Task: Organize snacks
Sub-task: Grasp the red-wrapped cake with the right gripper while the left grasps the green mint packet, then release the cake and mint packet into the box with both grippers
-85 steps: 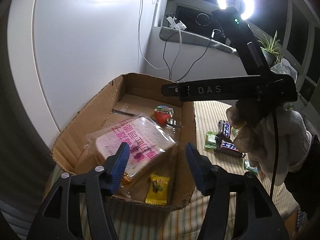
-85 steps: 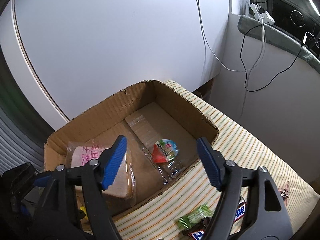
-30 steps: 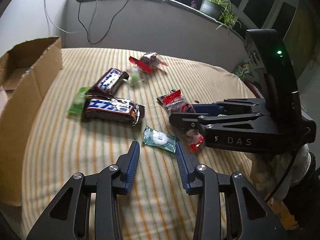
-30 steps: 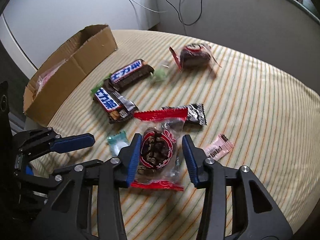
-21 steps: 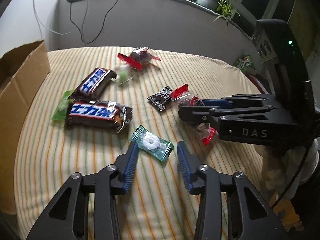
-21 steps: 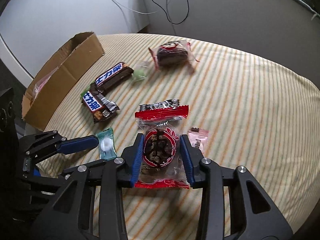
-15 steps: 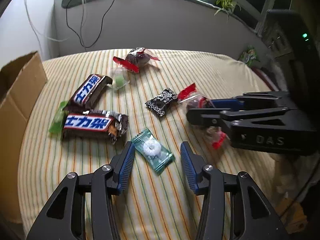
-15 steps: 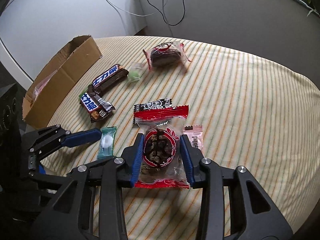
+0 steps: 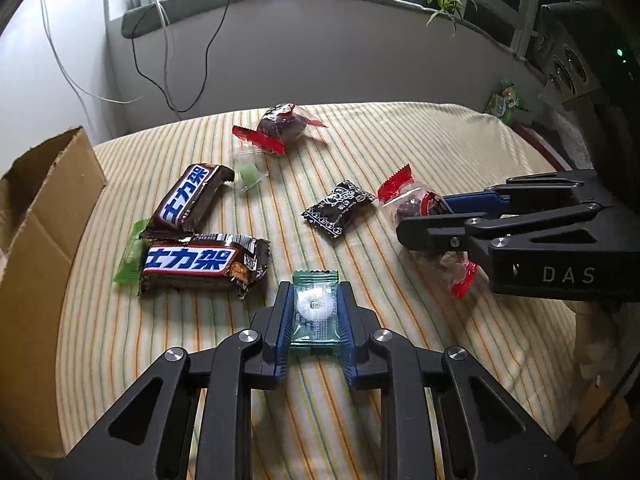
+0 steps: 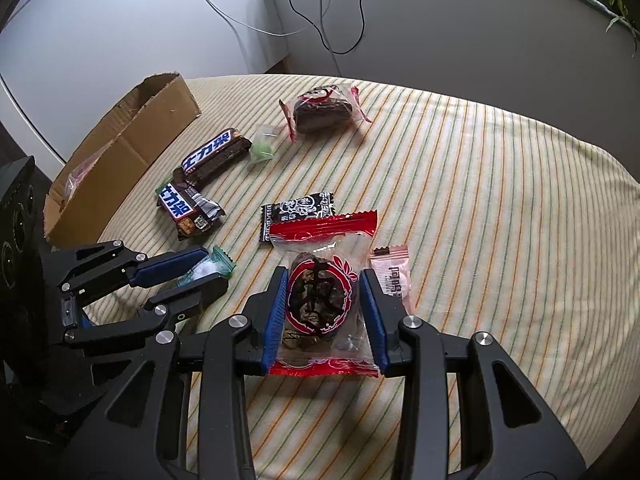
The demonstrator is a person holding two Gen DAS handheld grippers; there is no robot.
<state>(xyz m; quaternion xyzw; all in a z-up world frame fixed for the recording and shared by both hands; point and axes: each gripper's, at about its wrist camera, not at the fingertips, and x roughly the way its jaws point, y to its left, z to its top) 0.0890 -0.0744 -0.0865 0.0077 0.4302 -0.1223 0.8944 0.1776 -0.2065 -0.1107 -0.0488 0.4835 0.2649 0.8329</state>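
My left gripper [image 9: 315, 306] pinches the mint [image 9: 314, 307]; my right gripper [image 10: 324, 300] clamps the cake [image 10: 322, 300]. Both sit low over the cloth [image 10: 500, 184]. Some snacks already lie in the box [image 10: 120, 152] far left; bars [image 9: 200, 260] and candies remain, crowding my path there.

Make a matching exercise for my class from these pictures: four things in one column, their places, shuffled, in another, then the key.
Things
1. mint candy
2. red-edged cake pack
3. pink candy
4. cardboard box

Places
A. at the table's far left edge
B. between the left gripper pads
C. on the cloth, just right of the right gripper
D. between the right gripper pads

Pairs: 1-B, 2-D, 3-C, 4-A
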